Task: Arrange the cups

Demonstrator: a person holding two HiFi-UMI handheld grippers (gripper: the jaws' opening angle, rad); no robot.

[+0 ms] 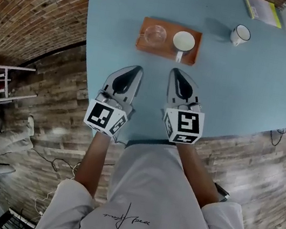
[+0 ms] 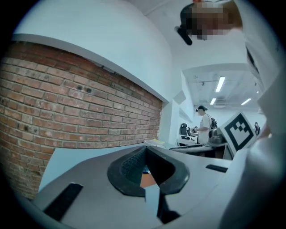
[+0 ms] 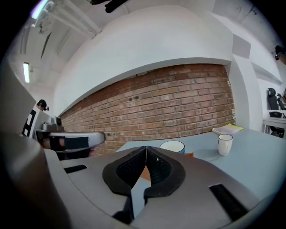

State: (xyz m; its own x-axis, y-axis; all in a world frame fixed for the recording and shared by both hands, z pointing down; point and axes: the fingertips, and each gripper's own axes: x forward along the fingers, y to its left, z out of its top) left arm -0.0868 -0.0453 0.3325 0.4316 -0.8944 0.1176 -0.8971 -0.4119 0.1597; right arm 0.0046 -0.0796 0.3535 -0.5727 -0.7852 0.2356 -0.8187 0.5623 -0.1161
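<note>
Found left tongs shut tip to tip, nothing between the pads. Checked against the left gripper view: left tongs closed, empty, only a sliver of orange-brown visible past the tips. Found right tongs shut as well, holding nothing. Read the same in the right gripper view: right tongs with pads pressed together.

Noted both tongs side by side above the near part of the bench, pointing at the tray, near it but clear of it.

Logged the tray as wooden, lying at the far middle of the bench. Counted two cups on it: a clear glass on the left half, a white mug on the right half, upright, handle toward the near edge. Caught the mug's rim just above the right tongs in the right gripper view.

Spotted a second mug, white with a dark rim, off the tray and well to its right on bare bench. Saw it upright in the right gripper view.

Marked a yellow-edged book at the far right corner. Recorded a brick wall behind the bench.
</note>
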